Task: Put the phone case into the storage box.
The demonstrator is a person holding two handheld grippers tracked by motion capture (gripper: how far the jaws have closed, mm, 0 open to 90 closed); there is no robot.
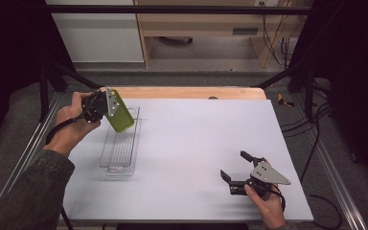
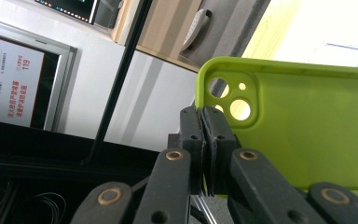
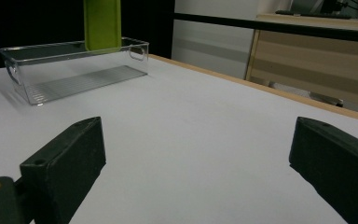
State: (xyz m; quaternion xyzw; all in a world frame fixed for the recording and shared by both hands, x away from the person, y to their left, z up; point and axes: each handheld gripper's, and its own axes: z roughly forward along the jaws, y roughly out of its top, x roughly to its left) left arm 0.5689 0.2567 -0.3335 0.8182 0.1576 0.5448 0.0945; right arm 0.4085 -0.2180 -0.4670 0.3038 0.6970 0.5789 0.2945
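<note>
Left gripper [image 1: 106, 106]: I see its jaws pinched tight on one edge of the green phone case [image 1: 119, 111], beside the camera cut-outs — the case is clamped, not loose.
Phone case: I have it lifted and tilted above the far end of the clear bin [image 1: 120, 143]; in the right gripper view its lower end hangs at the bin's rim, and I cannot tell whether it touches.
Clear bin: it stands on the left part of the white table [image 1: 191, 143], long side running away from me, with nothing lying in it.
Right gripper [image 1: 235, 168]: I hold it low over the table near the right front corner — jaws spread wide, nothing between them, well apart from the bin.
</note>
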